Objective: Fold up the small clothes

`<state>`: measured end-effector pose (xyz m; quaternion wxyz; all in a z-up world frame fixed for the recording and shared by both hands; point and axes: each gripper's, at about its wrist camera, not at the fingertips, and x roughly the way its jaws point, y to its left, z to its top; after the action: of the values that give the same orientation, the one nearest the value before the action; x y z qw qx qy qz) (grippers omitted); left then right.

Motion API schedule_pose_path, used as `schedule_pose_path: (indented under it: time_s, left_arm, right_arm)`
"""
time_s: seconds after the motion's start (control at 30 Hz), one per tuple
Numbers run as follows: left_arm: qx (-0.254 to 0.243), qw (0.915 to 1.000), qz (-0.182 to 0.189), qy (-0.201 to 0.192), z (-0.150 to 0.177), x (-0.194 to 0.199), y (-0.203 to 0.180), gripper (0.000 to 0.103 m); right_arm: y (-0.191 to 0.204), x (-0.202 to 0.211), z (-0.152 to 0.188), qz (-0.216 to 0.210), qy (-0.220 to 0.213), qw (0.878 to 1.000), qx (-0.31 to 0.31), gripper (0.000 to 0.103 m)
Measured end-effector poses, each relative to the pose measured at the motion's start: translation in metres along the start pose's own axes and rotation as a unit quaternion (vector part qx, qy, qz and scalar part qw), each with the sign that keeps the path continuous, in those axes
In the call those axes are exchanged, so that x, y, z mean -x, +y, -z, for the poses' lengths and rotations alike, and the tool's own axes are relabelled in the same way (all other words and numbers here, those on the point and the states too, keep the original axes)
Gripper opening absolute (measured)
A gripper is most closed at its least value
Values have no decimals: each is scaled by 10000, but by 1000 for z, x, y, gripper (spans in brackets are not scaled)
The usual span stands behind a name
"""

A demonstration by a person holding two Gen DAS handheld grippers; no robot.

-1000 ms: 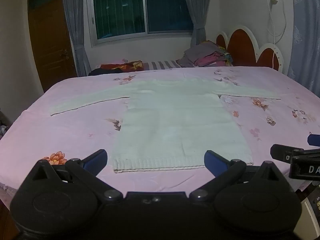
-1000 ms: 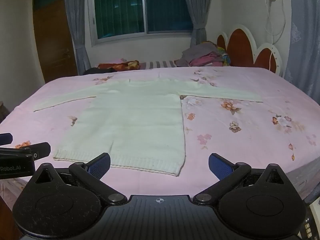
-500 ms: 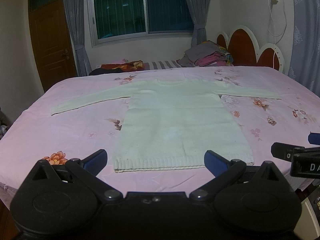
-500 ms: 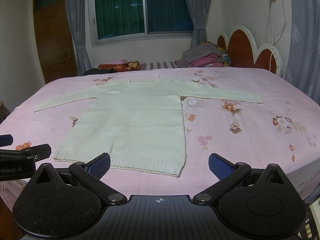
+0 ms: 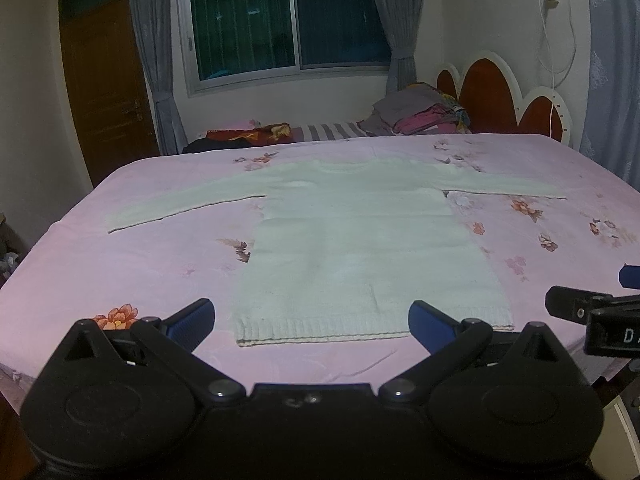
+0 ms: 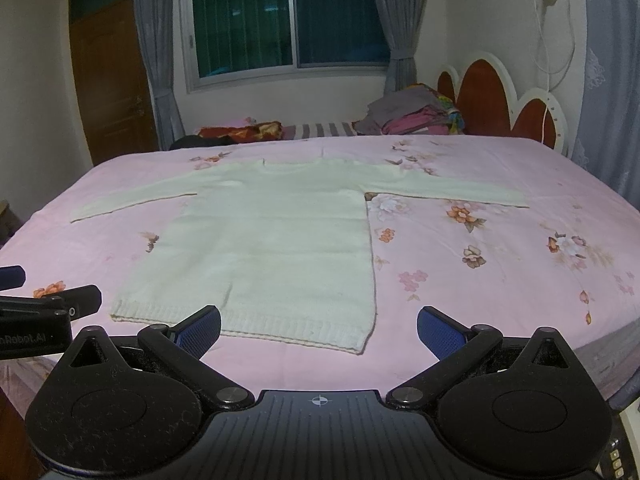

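A pale white knitted sweater [image 5: 360, 248] [image 6: 272, 248] lies flat on the pink flowered bed, both sleeves spread out sideways and the ribbed hem toward me. My left gripper [image 5: 312, 322] hovers open just before the hem, nothing between its blue-padded fingers. My right gripper [image 6: 318, 330] is open too, held in front of the hem's right corner, empty. In the left wrist view the right gripper [image 5: 592, 312] shows at the right edge; in the right wrist view the left gripper [image 6: 44, 304] shows at the left edge.
The pink bedsheet [image 5: 120, 264] [image 6: 500, 264] covers a wide bed. A pile of folded clothes [image 5: 416, 114] sits at the far side near the red headboard [image 5: 492, 96]. Dark and striped fabrics [image 6: 240, 130] lie under the window. A wooden door [image 5: 104, 80] stands at the left.
Both grippers stay open and almost still; the views shift only slightly. The sweater has not moved.
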<state>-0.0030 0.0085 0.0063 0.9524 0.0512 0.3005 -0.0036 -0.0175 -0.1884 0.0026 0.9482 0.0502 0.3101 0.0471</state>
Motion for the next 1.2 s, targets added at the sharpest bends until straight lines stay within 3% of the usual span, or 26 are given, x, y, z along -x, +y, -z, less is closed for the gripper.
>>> schedule_pose_path:
  time_s: [1.2]
  left_arm:
    - [-18, 10000, 1, -27, 1, 1, -2, 103]
  right_arm:
    - [0, -1, 1, -25, -1, 10000, 32, 103]
